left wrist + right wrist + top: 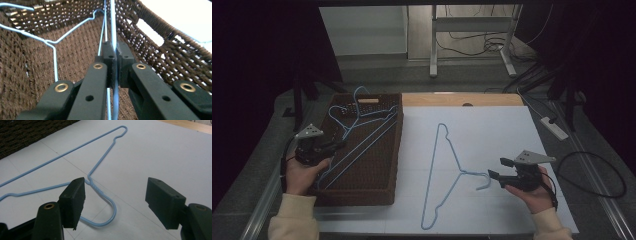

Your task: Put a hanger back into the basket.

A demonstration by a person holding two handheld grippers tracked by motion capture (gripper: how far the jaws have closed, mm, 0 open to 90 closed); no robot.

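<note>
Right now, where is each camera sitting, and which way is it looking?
High view: sits above the table, looking forward and down at the basket, the flat hanger, both hands and sleeves.
Left gripper view: rides the left gripper, looking into the basket; its jaws pinch a blue hanger wire.
Right gripper view: rides the right gripper, looking along open jaws at the flat hanger's hook.
Shared: the high and right gripper views both show the flat hanger.

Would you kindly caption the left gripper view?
Left tongs shut on a blue wire hanger inside the brown woven basket.
</note>
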